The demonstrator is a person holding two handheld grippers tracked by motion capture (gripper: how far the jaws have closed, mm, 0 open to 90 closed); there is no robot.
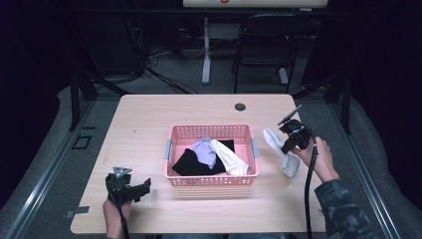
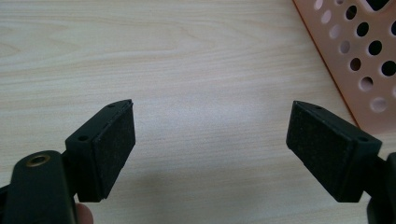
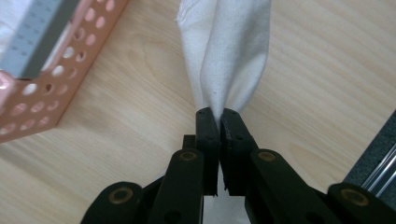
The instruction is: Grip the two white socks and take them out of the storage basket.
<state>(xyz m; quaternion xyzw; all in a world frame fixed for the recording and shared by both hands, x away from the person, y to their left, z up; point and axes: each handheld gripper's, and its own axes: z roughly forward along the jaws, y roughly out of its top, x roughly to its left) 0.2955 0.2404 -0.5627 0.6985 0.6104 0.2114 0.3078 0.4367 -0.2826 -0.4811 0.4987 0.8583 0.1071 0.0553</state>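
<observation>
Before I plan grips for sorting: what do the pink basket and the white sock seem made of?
Pink basket: looks like rigid moulded plastic, matt, walls punched with round holes. White sock: soft knit fabric, probably cotton blend; it folds and creases where the right hand-held gripper pinches it.

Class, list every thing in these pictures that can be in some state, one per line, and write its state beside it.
left gripper: open, nothing between the pads, over bare table.
right gripper: shut on the white sock.
white sock: pinched, lying on the table right of the basket.
pink basket: upright, partly filled.
black garment: in the basket.
lilac cloth: crumpled on the black garment.
white cloth: draped inside the basket.
</observation>
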